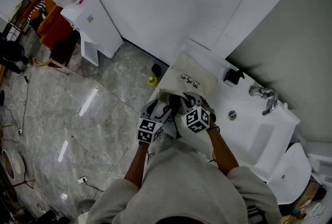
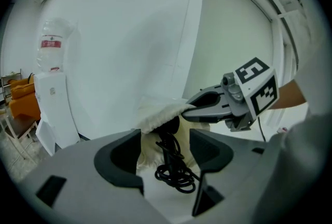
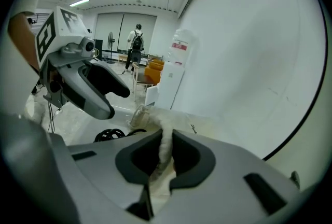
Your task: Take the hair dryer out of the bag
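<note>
A cream cloth bag [image 1: 193, 81] lies on the white counter [image 1: 220, 94], its mouth toward me. In the right gripper view my right gripper [image 3: 165, 153] is shut on a fold of the bag's rim [image 3: 165, 137], lifting it. The left gripper view shows that right gripper [image 2: 188, 109] pinching the rim of the bag [image 2: 155, 116]. A dark part of the hair dryer [image 2: 171, 127] shows in the mouth, and its coiled black cord [image 2: 174, 170] spills out onto the counter. My left gripper [image 2: 166, 158] stands open around the cord and the mouth, touching neither.
A sink basin [image 1: 259, 137] with a chrome faucet [image 1: 264, 96] lies right of the bag, and a small black object [image 1: 233, 77] stands behind it. On the floor to the left stand a water dispenser [image 1: 91, 21] and a yellow bottle [image 1: 152, 80].
</note>
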